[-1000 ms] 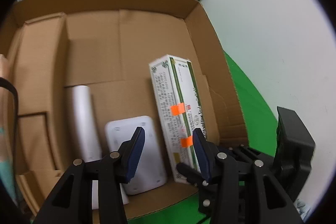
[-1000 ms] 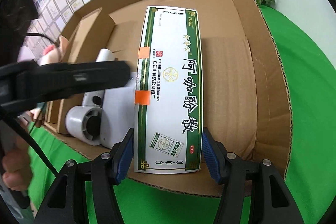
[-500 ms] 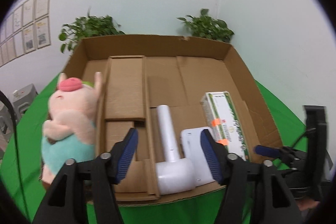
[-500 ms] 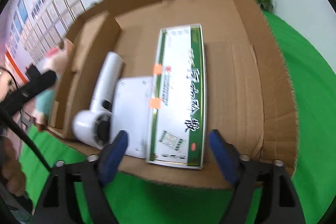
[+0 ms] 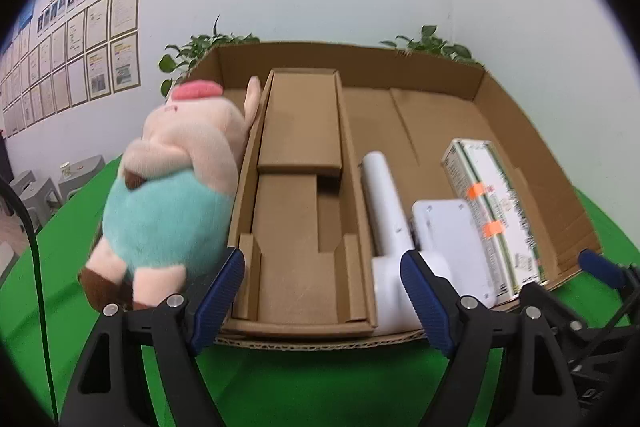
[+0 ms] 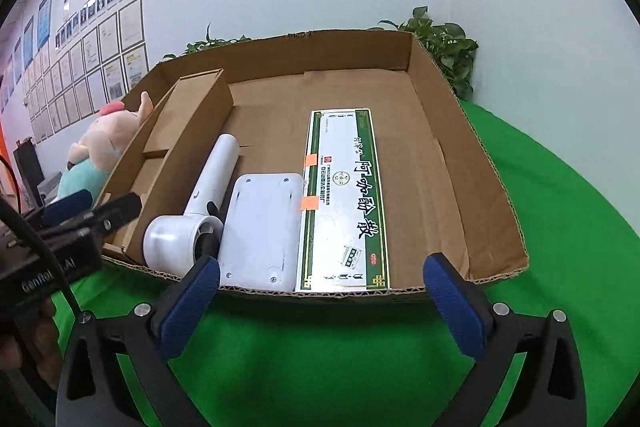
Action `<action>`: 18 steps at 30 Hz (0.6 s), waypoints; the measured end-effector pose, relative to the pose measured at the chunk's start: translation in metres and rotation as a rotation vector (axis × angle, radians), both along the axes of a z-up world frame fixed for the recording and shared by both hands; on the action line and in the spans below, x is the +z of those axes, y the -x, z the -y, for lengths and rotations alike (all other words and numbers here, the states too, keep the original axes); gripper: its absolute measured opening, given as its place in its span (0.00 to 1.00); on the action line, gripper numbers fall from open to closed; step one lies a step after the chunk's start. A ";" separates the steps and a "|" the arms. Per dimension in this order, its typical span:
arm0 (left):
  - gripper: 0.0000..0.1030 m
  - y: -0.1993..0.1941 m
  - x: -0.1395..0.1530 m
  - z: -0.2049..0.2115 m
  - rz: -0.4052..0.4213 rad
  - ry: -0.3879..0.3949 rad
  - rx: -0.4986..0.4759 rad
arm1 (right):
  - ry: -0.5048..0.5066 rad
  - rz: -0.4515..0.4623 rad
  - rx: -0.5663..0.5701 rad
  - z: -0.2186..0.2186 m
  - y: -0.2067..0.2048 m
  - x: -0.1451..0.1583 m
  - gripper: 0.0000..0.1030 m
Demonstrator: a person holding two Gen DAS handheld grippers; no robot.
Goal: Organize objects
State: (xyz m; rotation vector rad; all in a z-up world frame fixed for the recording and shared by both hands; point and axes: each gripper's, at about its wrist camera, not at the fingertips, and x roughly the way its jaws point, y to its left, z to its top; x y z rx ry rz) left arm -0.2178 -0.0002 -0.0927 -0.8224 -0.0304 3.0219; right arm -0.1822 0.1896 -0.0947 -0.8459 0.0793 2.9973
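Both grippers hang just in front of the cardboard box on the green desk, and neither is carrying anything. The left gripper has its jaws spread wide, and so does the right gripper.

Inside the box, three things lie side by side near the front wall: a white hair dryer, a flat white device touching it, and a long green-and-white medicine carton against that. A cardboard insert fills the left compartment.

The plush pig is outside the box, leaning on its left wall, right beside the left gripper. It looks like the one thing left to put away.

I'd judge the pig to be light and soft, so it will squash under the pads and is unlikely to slip or break. The round teal belly looks too broad for a tidy pinch; a leg, the neck or the head seems a better hold. Whether it stands on the desk or is propped only by the box is hard to tell from here.
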 end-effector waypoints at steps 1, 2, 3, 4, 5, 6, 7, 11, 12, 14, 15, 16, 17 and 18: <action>0.78 0.002 -0.003 -0.002 0.003 0.014 0.005 | 0.003 0.002 0.008 0.001 0.001 0.000 1.00; 0.78 0.003 -0.005 -0.004 -0.007 0.031 0.011 | 0.002 0.004 0.013 0.000 0.004 -0.001 1.00; 0.78 0.003 -0.005 -0.005 -0.007 0.037 0.014 | -0.003 0.007 0.013 0.002 0.006 -0.003 1.00; 0.79 0.003 -0.004 -0.006 -0.010 0.035 0.017 | -0.008 0.012 0.013 0.003 0.007 -0.003 1.00; 0.80 0.003 -0.005 -0.006 -0.008 0.031 0.018 | -0.011 0.018 0.012 0.006 0.011 -0.005 1.00; 0.81 0.004 -0.005 -0.006 -0.003 0.031 0.017 | -0.015 0.024 0.009 0.005 0.011 -0.006 1.00; 0.82 0.004 -0.005 -0.007 0.001 0.037 0.017 | -0.024 0.032 0.006 0.007 0.013 -0.006 1.00; 0.83 0.005 -0.008 -0.010 0.011 0.057 0.023 | -0.043 0.055 -0.001 0.011 0.018 -0.010 1.00; 0.83 0.004 -0.007 -0.009 0.011 0.056 0.023 | -0.043 0.055 0.000 0.011 0.018 -0.010 1.00; 0.83 0.003 -0.007 -0.009 0.012 0.057 0.024 | -0.043 0.056 -0.001 0.011 0.018 -0.010 1.00; 0.83 0.002 -0.007 -0.009 0.012 0.057 0.023 | -0.043 0.055 -0.001 0.011 0.018 -0.010 1.00; 0.83 0.002 -0.007 -0.009 0.012 0.057 0.023 | -0.043 0.055 -0.001 0.011 0.018 -0.010 1.00; 0.83 0.002 -0.007 -0.009 0.012 0.057 0.023 | -0.042 0.055 -0.001 0.011 0.018 -0.010 1.00; 0.83 0.002 -0.007 -0.009 0.012 0.057 0.023 | -0.043 0.055 -0.001 0.012 0.018 -0.010 1.00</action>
